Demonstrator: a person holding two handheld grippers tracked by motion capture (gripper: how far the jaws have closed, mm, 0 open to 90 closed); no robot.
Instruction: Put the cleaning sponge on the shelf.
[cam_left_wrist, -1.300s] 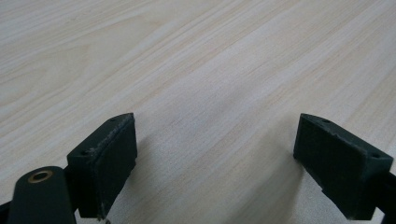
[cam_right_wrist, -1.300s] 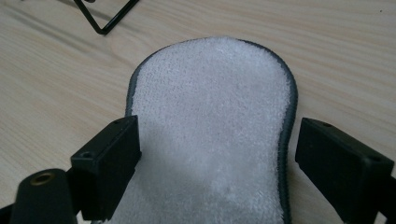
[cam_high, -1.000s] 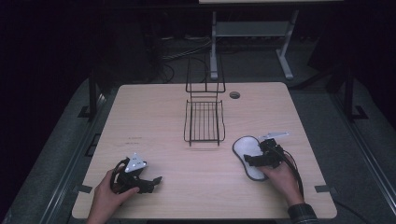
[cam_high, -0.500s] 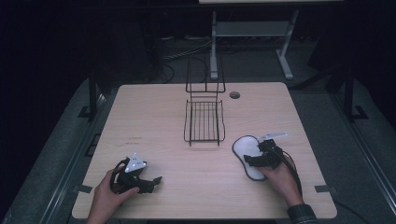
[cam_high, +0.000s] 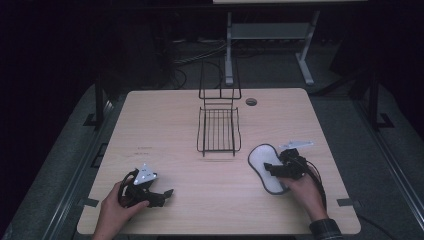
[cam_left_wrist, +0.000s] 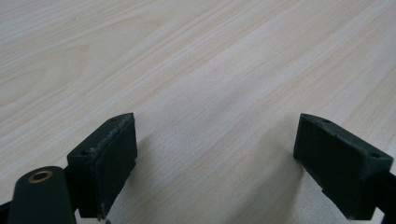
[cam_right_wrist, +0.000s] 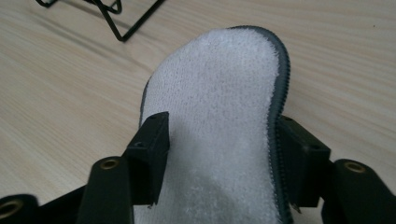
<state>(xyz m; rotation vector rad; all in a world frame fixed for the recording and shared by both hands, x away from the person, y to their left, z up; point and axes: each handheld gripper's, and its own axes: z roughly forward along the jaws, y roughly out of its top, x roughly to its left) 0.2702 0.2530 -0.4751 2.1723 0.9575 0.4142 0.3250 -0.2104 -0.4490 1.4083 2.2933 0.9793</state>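
The insole (cam_high: 265, 167), a flat white fleece-topped pad with a dark stitched edge, lay on the table (cam_high: 170, 125) at about 4 o'clock from the wire rack (cam_high: 218, 131), near it but not touching. The right gripper (cam_right_wrist: 219, 158) straddled the insole's narrow waist; its jaws had just been closing, one pad at each long edge. Whether the pads already pressed on the edges could not be told, so no hold was confirmed. Judged from its look, the insole was light, soft and flexible, and likely to sag or fold if lifted by one end. The stitched rim at the waist appeared the firmest place to grip. The left gripper (cam_left_wrist: 219, 158) rested at 7 o'clock of the table, jaws spread wide over bare wood, holding nothing.
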